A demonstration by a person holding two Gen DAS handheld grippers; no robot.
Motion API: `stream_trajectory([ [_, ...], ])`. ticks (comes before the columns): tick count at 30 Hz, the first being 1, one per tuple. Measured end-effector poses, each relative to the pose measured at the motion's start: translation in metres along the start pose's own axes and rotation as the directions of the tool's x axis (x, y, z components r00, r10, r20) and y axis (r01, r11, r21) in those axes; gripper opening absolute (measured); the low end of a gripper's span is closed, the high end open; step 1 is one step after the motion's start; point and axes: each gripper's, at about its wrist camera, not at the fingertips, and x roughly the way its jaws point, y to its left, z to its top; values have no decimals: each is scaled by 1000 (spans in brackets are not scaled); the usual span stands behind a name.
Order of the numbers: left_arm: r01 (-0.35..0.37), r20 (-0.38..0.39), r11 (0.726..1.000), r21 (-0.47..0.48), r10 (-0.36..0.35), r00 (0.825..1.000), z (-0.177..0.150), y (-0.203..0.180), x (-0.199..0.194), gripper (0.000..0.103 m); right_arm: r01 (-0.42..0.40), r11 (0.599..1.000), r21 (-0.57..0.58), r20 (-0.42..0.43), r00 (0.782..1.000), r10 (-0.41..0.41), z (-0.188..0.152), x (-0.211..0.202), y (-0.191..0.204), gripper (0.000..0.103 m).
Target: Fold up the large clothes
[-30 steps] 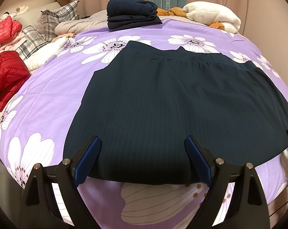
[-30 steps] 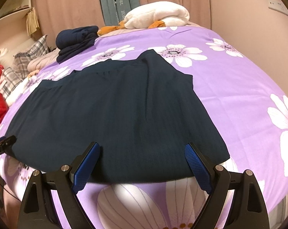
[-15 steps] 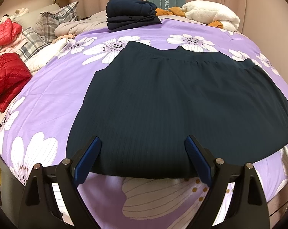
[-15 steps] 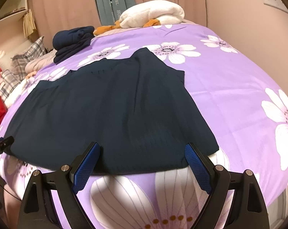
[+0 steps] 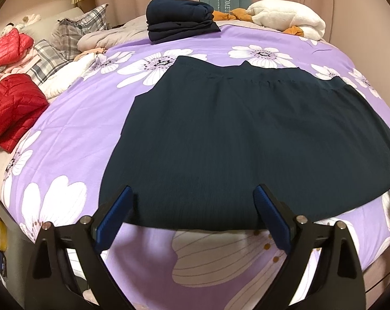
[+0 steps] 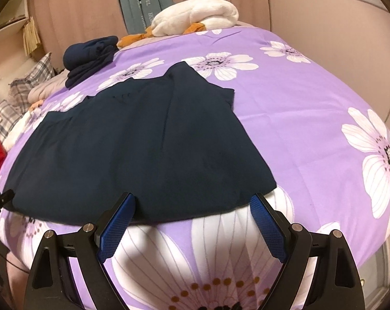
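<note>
- Dark skirt (image 5: 241,139) lies flat on the purple bed (image 5: 86,118), hem nearest.
- Left gripper (image 5: 192,214) & right gripper (image 6: 192,217): jaws spread, holding nothing.
- Fabric prob. light, limp, drapey; best pinched at hem corners.

2 low wrist views facing across bed (image 5: 73,118), sharing garment (image 5: 241,139).
</note>
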Motion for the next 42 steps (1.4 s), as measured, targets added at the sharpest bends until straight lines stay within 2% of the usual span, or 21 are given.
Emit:
stream_trajectory([
  [9, -29, -12, 999, -21, 28, 1000, -4, 12, -1, 98, 61, 998, 29, 2, 998, -61, 1, -5, -9, 89],
  [18, -33, -28, 998, -49, 32, 999, -8, 20, -3, 98, 67, 996, 52, 15, 998, -68, 1, -12, -12, 89],
  [30, -27, -51, 996, -90, 22, 998, -17, 33, -10, 98, 59, 997, 51, 16, 998, -60, -1, -18, -8, 89],
  [38, 15, -26, 995, -103, -17, 1000, -11, 29, -35, 98, 36, 999, 10, 22, 999, -36, -2, -32, 8, 89],
  [42, 9, -17, 995, -104, -11, 1000, -6, 27, -50, 98, 12, 1000, -28, 11, 1000, -11, -2, -36, 20, 89],
])
